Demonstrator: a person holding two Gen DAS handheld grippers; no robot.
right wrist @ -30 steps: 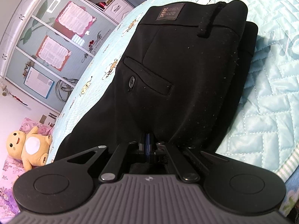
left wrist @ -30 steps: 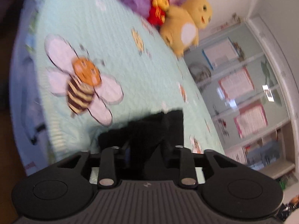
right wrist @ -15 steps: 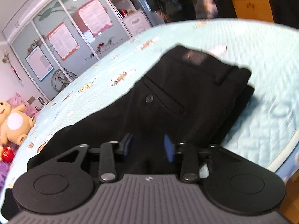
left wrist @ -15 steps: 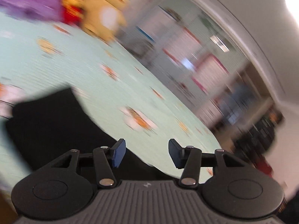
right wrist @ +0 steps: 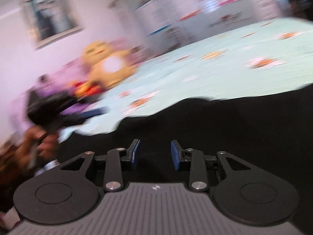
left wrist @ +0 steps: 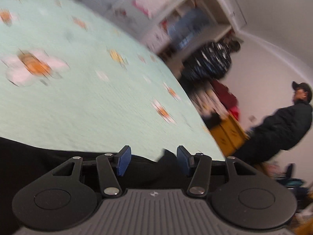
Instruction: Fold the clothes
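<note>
left gripper [left wrist: 152, 157]: jaws spread, nothing between the pads. black garment [left wrist: 29, 168] directly below and toward the left of the jaws, lying on the bed [left wrist: 88, 98]; visible edge running left to right across the lower view, a small raised peak of fabric just inside the right pad. long axis not readable from this view; fold state not readable either. beyond the garment: bare mint quilt with bee prints. off the right edge of the bed: wooden cabinet [left wrist: 228, 135], hanging clothes, a person in dark clothing [left wrist: 281, 129], well apart from the jaws.

right gripper [right wrist: 155, 154]: jaws spread, empty. same black garment [right wrist: 225, 129] under and ahead of the jaws, filling the lower right, its edge rising toward the right. heavy motion blur. at far left: a hand [right wrist: 33, 148] gripping the other handle, near the garment's left end. behind it: yellow plush toy [right wrist: 105, 66] and purple bedding at the head of the bed, clear of the garment.

judgement: both sets of jaws equally close above the cloth; no obstruction between jaws and fabric. scene fits either a release after a completed fold or a hover prior to a fresh pinch; not settled by these views.
</note>
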